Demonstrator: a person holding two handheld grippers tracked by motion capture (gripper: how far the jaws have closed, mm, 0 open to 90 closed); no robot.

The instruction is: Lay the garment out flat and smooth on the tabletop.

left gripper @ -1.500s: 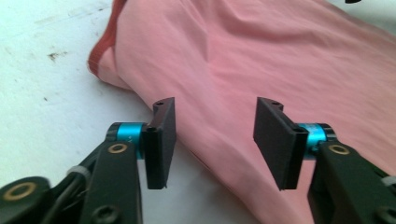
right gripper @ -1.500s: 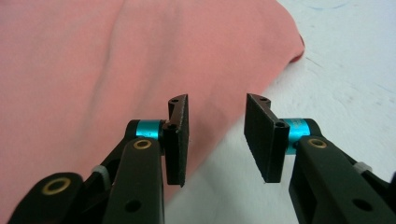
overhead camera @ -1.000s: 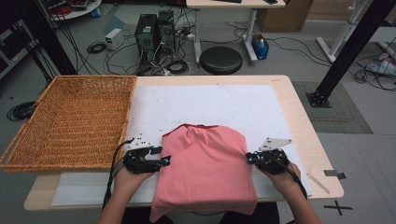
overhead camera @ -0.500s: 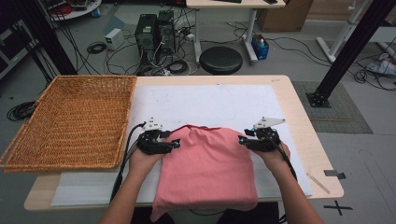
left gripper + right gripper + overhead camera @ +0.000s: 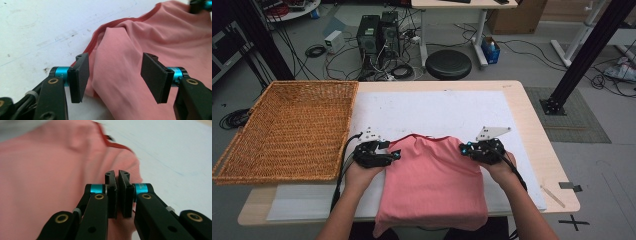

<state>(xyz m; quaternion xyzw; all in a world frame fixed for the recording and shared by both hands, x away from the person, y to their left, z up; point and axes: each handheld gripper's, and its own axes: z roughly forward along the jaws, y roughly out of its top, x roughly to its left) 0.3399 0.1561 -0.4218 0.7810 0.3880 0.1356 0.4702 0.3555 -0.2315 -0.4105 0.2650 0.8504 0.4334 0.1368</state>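
Folded salmon-pink shirt (image 5: 434,180), darker red collar trim; left gripper (image 5: 115,75) jaws spread apart, right gripper (image 5: 117,195) jaws clenched together.

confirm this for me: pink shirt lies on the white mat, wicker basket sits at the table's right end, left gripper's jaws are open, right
Not quite. The high view shows the wicker basket at the table's left end, not the right. The pink shirt does lie on the white mat, and the left gripper is open.

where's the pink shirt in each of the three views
High view: the pink shirt lies low at centre, between both grippers.
Left gripper view: right half, a fold between the open jaws.
Right gripper view: left and centre, behind the closed jaws.
Shared landmark: its dark red collar trim.
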